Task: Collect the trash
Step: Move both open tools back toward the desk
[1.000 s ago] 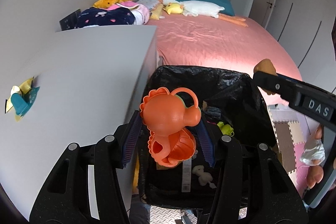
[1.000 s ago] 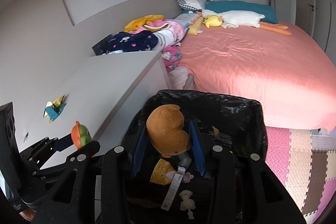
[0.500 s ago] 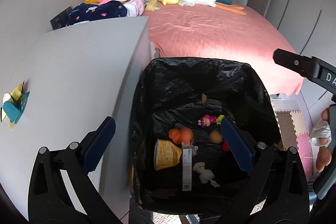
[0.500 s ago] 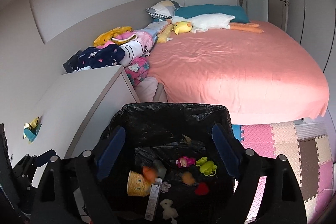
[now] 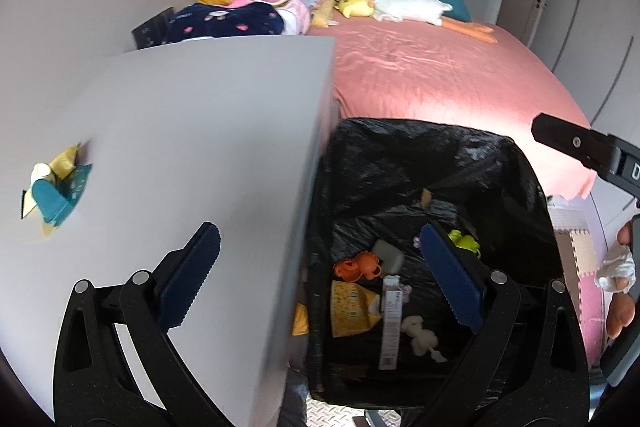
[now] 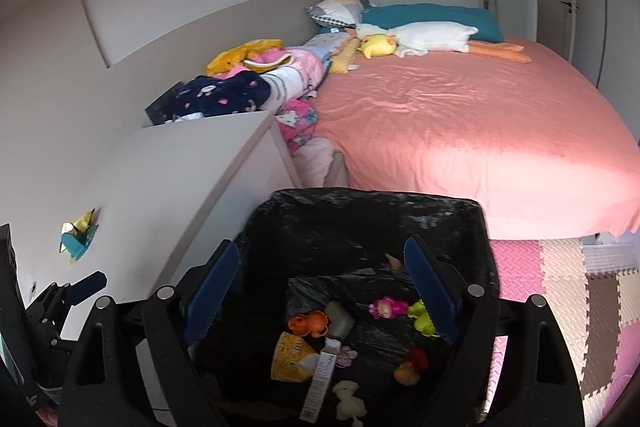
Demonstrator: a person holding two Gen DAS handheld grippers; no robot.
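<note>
Both tools were empty at this moment, which fits a point just after a drop into the bin. The left tool [image 5: 318, 269] had its jaws spread wide, 1 blue pad over the grey counter [image 5: 180, 131] and the other over the bin [image 5: 528, 195], so it held nothing. The right tool [image 6: 322, 285] was also wide open and hovered directly above the bin, gripping nothing. The bin stood on the floor between the counter and the pink bed [image 6: 480, 131], lined with a black bag, probably so that it was close to the place where the trash lay. Inside it were the collected things: an orange plastic toy [image 5: 357, 263], a yellow paper packet [image 6: 289, 357], a long white carton [image 5: 390, 323], a green toy [image 6: 421, 317], a small pink doll [image 6: 387, 306] and a pale little figure [image 6: 349, 403]. 1 piece of trash was not yet collected, as I judge it: a crumpled yellow and teal wrapper [image 5: 54, 193] that lay on the counter, well apart from the bin. The left tool was the nearer one to it, so a reach with that tool seemed the sensible next move. The wrapper looked thin and flat, so the pads might slip over it unless they closed low against the counter surface.
</note>
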